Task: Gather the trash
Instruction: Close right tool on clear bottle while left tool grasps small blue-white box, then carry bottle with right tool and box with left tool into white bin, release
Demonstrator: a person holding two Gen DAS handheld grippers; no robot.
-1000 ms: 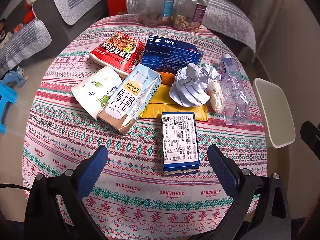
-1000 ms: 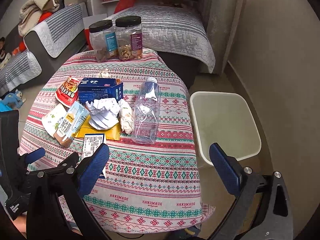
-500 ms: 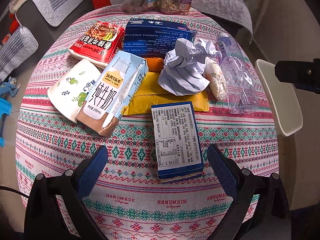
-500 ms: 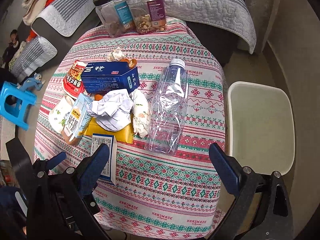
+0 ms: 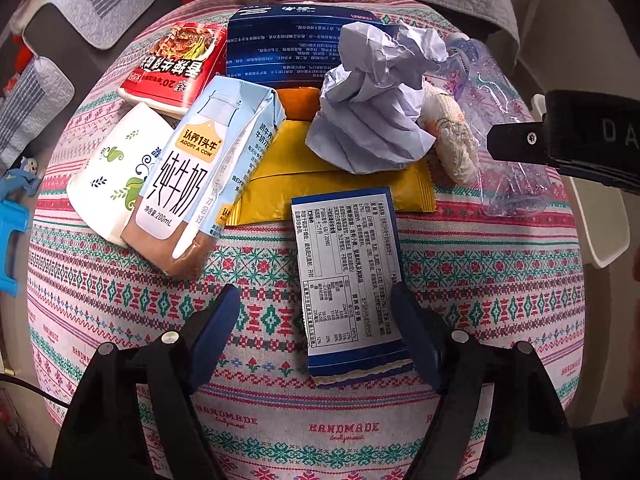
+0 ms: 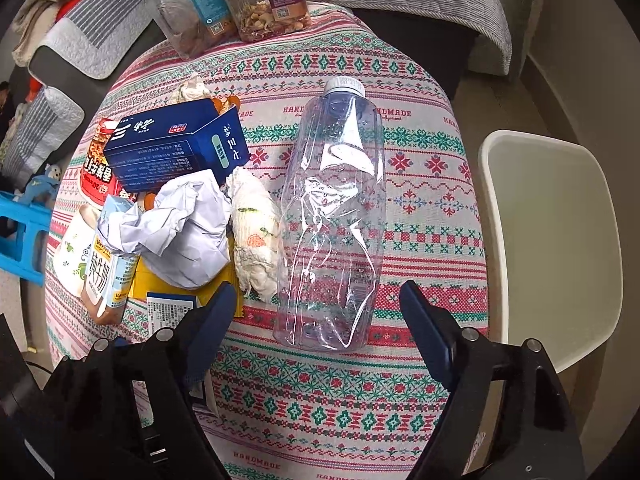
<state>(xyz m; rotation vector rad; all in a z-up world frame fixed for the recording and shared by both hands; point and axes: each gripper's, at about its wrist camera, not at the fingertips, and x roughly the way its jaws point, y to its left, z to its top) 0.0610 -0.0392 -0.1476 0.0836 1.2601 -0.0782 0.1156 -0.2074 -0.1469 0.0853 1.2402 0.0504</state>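
Here, left hand-held gripper (image 5: 316, 320) closing around small blue box (image 5: 350, 280), pads apart.

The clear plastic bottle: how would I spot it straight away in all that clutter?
Start at the round table with the patterned cloth. The trash lies in a heap on it, and the clear plastic bottle lies flat at the heap's edge nearest the white bin. It is the only see-through item, crumpled and white-capped.

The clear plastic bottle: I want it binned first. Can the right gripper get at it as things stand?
Probably yes. The clear plastic bottle lies flat with nothing on top, its base between the right gripper's open, closing jaws. Only the crumpled tissue crowds its left side.
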